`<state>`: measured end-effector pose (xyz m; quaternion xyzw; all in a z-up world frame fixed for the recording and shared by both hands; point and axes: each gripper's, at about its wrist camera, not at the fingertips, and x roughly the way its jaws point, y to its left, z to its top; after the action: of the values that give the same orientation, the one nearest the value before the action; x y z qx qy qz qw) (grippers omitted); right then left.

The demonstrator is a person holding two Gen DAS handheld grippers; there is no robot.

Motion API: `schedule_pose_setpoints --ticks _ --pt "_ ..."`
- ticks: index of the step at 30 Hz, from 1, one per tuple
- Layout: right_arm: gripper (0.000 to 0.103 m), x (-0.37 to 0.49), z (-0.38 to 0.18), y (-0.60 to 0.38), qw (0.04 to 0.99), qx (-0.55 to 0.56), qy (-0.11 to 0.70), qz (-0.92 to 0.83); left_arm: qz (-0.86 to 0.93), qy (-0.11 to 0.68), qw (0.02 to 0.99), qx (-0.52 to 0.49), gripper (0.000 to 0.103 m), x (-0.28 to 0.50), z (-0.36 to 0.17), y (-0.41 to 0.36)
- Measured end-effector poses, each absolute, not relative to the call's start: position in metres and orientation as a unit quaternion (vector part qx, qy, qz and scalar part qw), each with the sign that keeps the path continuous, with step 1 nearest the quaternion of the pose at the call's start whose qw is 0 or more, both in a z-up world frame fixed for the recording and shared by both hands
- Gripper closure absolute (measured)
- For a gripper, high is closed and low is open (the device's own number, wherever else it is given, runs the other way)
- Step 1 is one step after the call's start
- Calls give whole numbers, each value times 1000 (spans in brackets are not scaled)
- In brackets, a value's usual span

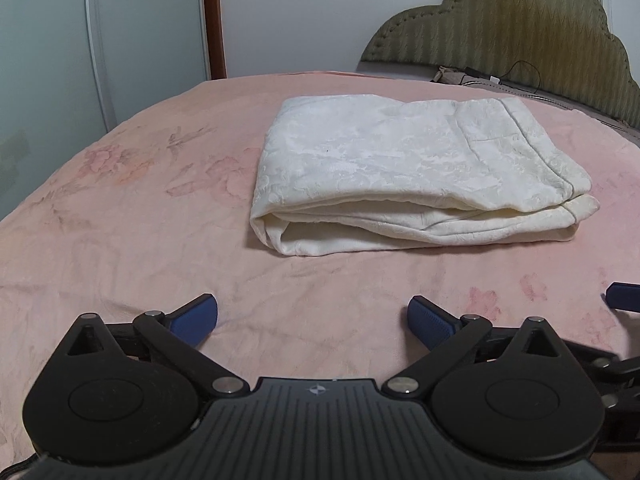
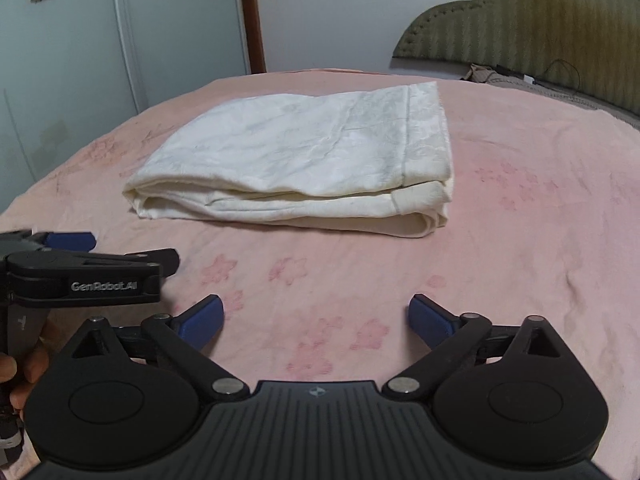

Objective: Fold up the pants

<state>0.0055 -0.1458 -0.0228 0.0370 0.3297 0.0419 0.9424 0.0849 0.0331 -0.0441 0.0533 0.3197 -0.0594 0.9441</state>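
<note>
Left wrist view has the pants [image 1: 416, 172] already folded into a soft, light, floppy stack mid-bed [image 1: 120, 220], toward the headboard edge, both grippers [image 1: 313, 318] [image 2: 316, 318] spread wide and empty, so I'd pinch the thick folded edge nearest us.

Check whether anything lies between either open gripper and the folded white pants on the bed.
Nothing visible does. Only bare pink bedspread lies between the left gripper and the pants, and likewise ahead of the right gripper.
</note>
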Motion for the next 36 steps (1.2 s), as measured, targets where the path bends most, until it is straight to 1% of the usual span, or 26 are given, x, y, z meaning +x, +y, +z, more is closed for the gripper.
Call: schedule_pose_setpoints --ticks 3,13,16,36 --pt "0 9 -24 -140 940 31 337 29 -60 322 944 49 0 85 -44 34" --pt "0 20 -26 -139 940 34 338 19 -59 323 944 46 0 85 -45 35" --pt "0 17 -30 -138 945 26 326 20 -59 323 943 45 0 85 -44 35" --pt "0 16 -30 -137 947 27 320 14 -56 324 944 42 0 84 -45 35"
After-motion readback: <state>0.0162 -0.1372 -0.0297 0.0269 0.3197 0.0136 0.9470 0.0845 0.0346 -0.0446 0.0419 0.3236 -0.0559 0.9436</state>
